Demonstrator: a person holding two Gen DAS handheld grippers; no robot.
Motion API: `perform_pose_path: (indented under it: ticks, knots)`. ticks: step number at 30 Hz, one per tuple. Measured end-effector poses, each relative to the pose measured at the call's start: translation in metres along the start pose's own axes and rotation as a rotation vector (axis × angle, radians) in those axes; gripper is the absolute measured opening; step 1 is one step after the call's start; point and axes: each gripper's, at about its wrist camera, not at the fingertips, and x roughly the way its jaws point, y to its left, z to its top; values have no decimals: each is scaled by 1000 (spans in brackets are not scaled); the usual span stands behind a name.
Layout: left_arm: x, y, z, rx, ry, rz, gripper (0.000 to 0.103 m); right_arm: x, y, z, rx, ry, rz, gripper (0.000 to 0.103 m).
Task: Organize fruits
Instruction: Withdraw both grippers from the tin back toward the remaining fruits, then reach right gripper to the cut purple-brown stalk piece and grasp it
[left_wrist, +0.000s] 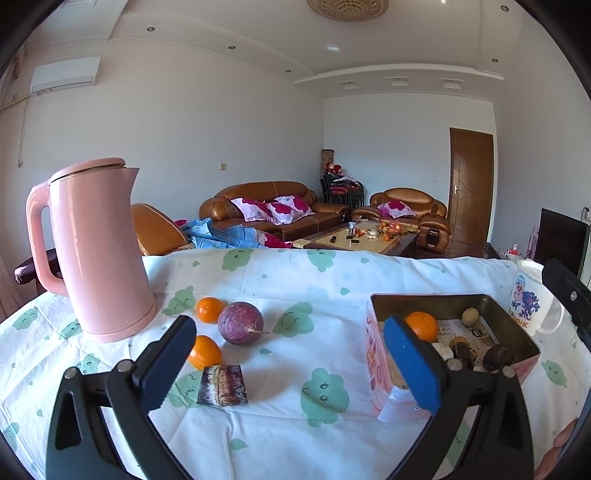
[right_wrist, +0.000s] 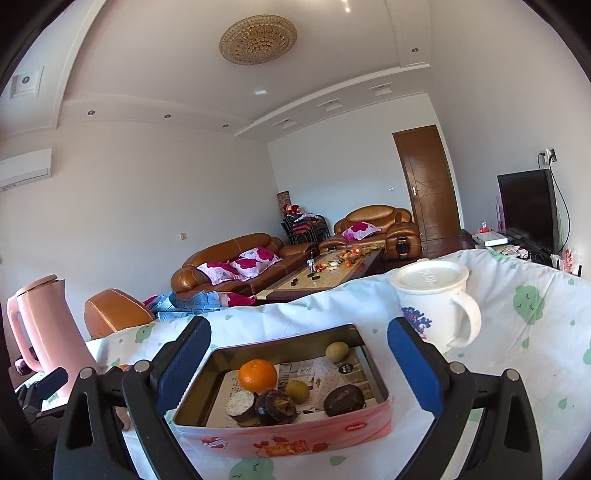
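On the cloth-covered table lie two oranges (left_wrist: 209, 309) (left_wrist: 205, 352), a purple passion fruit (left_wrist: 240, 323) and a short sugarcane piece (left_wrist: 223, 385). My left gripper (left_wrist: 291, 365) is open and empty above the cloth, its left pad beside the near orange. A pink tin box (left_wrist: 382, 363) on the right holds an orange (left_wrist: 421, 325), small round fruits and dark pieces. In the right wrist view my right gripper (right_wrist: 295, 363) is open and empty, straddling the tin box (right_wrist: 280, 441), with its orange (right_wrist: 257, 375) and dark pieces (right_wrist: 275, 406) inside.
A tall pink kettle (left_wrist: 99, 251) stands at the table's left, close to the oranges. A white lidded mug (right_wrist: 436, 302) stands right of the tin. Behind the table edge are leather sofas (left_wrist: 266, 206), a coffee table and a TV (right_wrist: 528, 210).
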Motion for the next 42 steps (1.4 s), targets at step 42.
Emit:
perform_pose_path:
  ticks: [42]
  knots:
    - [71, 182, -6, -40, 292, 278, 103, 77, 193, -66, -232, 464, 324, 97]
